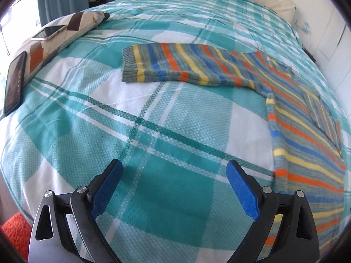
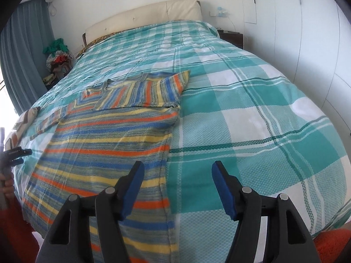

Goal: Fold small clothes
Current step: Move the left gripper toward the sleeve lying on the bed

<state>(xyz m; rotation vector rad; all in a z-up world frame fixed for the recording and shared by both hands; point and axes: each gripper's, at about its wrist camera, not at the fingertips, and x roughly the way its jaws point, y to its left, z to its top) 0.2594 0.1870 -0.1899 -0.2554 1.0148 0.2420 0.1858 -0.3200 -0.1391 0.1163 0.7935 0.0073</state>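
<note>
A small knitted sweater with orange, blue, yellow and grey-green stripes (image 2: pixel 105 144) lies flat on the teal-and-white checked bedspread (image 2: pixel 252 114). Its right sleeve (image 2: pixel 142 92) is folded in across the chest. Its left sleeve (image 1: pixel 175 63) stretches out sideways; the body (image 1: pixel 307 153) lies at the right of the left wrist view. My left gripper (image 1: pixel 174 175) is open and empty above bare bedspread (image 1: pixel 109 100), left of the sweater. My right gripper (image 2: pixel 177 175) is open and empty over the sweater's right side edge near the hem. The left gripper also shows at the right wrist view's left edge (image 2: pixel 15 153).
A patterned pillow (image 1: pixel 65 32) with a phone (image 1: pixel 49 31) on it and a dark tablet (image 1: pixel 14 83) lie at the bed's left side. A cream headboard (image 2: pixel 144 15) and white wall stand behind. Clothes are piled beside a blue curtain (image 2: pixel 22 61). A dark nightstand (image 2: pixel 232 38) stands far right.
</note>
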